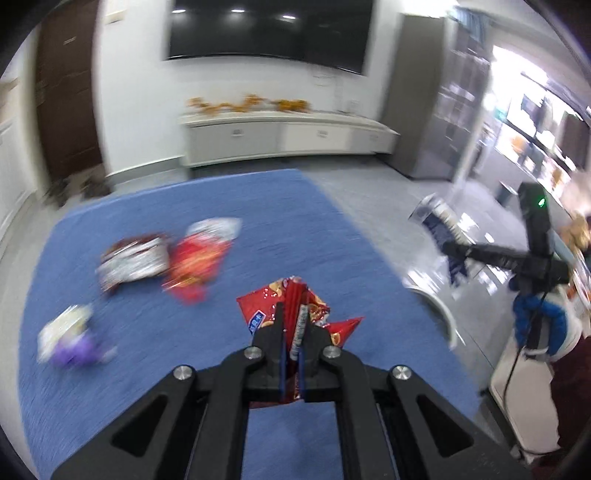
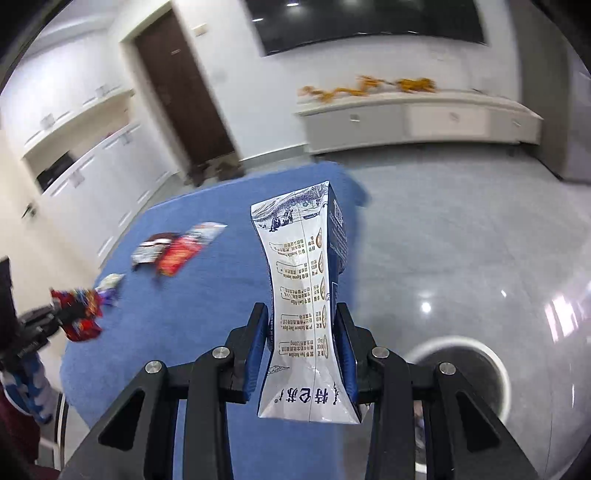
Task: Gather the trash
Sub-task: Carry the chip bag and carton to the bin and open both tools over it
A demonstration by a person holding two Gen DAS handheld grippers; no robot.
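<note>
My left gripper [image 1: 291, 314] is shut on a crumpled red snack wrapper [image 1: 269, 299] and holds it above the blue table [image 1: 258, 206]. My right gripper [image 2: 301, 314] is shut on a squashed white and dark blue milk carton [image 2: 301, 280], held upright off the table's right edge above the grey floor. In the left wrist view the right gripper [image 1: 448, 249] with the carton [image 1: 437, 218] shows at the right. On the table lie a red wrapper [image 1: 194, 266], a silver and brown wrapper [image 1: 133, 262], a white one [image 1: 218, 227] and a purple and white one [image 1: 70, 334].
A round white-rimmed bin [image 2: 458, 373] stands on the floor below and right of the carton; its rim also shows in the left wrist view [image 1: 439, 310]. A white sideboard [image 1: 280, 136] lines the far wall under a dark screen [image 1: 269, 29]. A brown door [image 2: 184, 85] is at the left.
</note>
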